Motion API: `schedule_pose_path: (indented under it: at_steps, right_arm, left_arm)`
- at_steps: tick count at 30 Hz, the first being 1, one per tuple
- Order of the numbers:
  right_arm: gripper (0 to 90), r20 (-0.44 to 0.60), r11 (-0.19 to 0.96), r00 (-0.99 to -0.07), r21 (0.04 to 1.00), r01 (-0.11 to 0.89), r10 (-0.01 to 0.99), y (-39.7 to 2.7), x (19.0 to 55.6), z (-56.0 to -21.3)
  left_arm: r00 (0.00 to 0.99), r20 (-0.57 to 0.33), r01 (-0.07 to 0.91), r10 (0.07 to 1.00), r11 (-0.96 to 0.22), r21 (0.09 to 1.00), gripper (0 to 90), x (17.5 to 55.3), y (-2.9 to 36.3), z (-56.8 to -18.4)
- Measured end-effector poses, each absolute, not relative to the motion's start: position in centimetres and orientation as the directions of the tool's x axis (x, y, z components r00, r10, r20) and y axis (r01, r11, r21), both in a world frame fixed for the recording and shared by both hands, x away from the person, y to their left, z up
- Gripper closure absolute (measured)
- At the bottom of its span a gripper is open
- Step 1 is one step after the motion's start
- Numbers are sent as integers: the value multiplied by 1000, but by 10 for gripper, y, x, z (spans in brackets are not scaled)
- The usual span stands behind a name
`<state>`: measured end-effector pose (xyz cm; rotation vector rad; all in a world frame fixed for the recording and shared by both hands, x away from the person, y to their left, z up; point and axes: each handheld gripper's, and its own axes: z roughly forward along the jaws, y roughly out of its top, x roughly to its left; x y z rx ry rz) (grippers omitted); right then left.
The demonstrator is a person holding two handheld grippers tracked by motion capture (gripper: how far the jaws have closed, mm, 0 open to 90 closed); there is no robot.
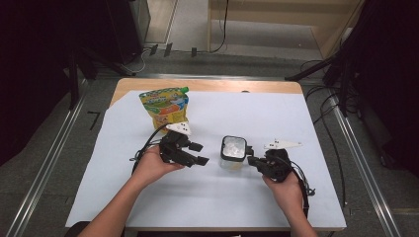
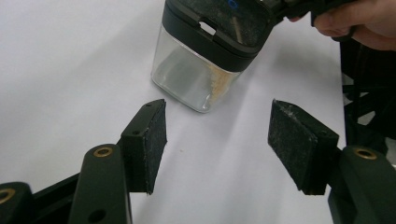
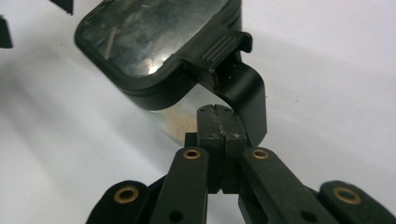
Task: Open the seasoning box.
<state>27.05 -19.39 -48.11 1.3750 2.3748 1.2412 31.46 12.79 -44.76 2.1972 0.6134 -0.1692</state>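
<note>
- Sitting upright on the white sheet that covers the table, the clear container has a black-rimmed lid on top and a thin layer of pale powder at its bottom; it serves as the landmark for everything else.
- Left gripper lies just left of the container, apart from it, jaws spread wide with nothing between them; in the left gripper view its two black pads frame bare sheet just short of the container.
- Right gripper is at the container's right side, jaws pressed fully together on nothing; in the right gripper view the closed tips sit right below the lid's ribbed latch tab and against its black clasp. Whether they touch the clasp I cannot tell.
- Behind the container and to its left stands a yellow-green snack pouch, well apart from it.
</note>
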Motion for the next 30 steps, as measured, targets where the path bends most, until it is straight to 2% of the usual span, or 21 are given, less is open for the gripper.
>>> schedule_pose_path:
  at_steps: [7,13,19,25,28,30]
  right_arm:
    - [900,273,234,-559,704,671,783,-201,278,-481]
    - [900,264,223,-543,707,671,797,-208,282,-478]
    - [900,264,207,-531,715,668,805,-215,283,-474]
    - [900,253,198,-526,728,656,812,-221,286,-470]
    - [900,274,188,-528,725,663,804,-221,292,-471]
    - [900,283,184,-532,726,663,798,-218,295,-471]
  left_arm:
    - [884,-298,456,360,-529,715,308,318,123,-452]
    - [872,-309,475,380,-501,724,252,325,118,-449]
    - [879,-285,463,383,-538,705,228,328,106,-450]
    - [892,-320,450,321,-548,705,226,332,96,-448]
    - [915,-260,398,308,-590,702,230,332,88,-446]
    - [917,-267,397,297,-594,700,229,334,84,-446]
